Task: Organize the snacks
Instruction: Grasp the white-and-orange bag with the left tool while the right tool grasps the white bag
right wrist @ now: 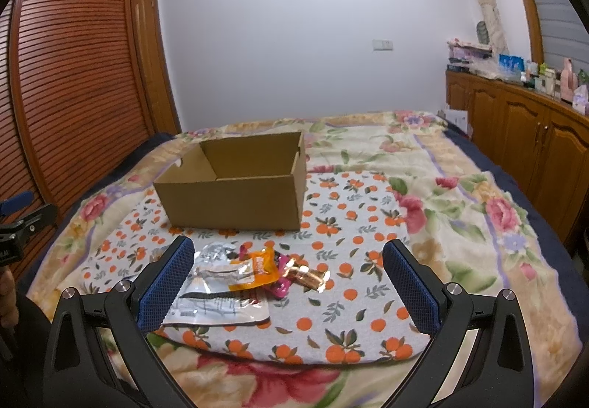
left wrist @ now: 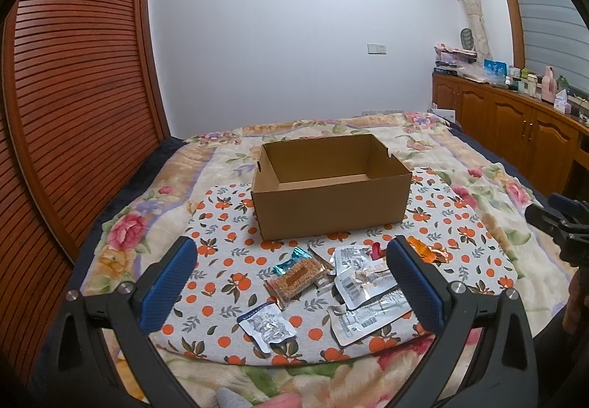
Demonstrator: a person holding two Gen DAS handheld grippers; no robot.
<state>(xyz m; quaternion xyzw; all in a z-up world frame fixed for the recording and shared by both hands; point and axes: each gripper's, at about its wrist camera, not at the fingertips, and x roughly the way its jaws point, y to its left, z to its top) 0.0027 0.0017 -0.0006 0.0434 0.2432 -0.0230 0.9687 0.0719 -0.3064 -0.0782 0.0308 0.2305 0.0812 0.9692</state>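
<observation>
- A cardboard box [left wrist: 331, 187] is set on a printed cloth [left wrist: 221, 294], which is spread over a bed [left wrist: 460, 150]
- A cluster of snack packets [left wrist: 331, 282] is laid on the cloth before the box, apart from it
- Nearest the viewer, at the cluster's left, a lone small pouch [left wrist: 267, 327] is placed
- A louvred wardrobe [left wrist: 73, 113] is seen left of the bed, a low cabinet [left wrist: 515, 120] right of it, and a wall [left wrist: 294, 39] behind
</observation>
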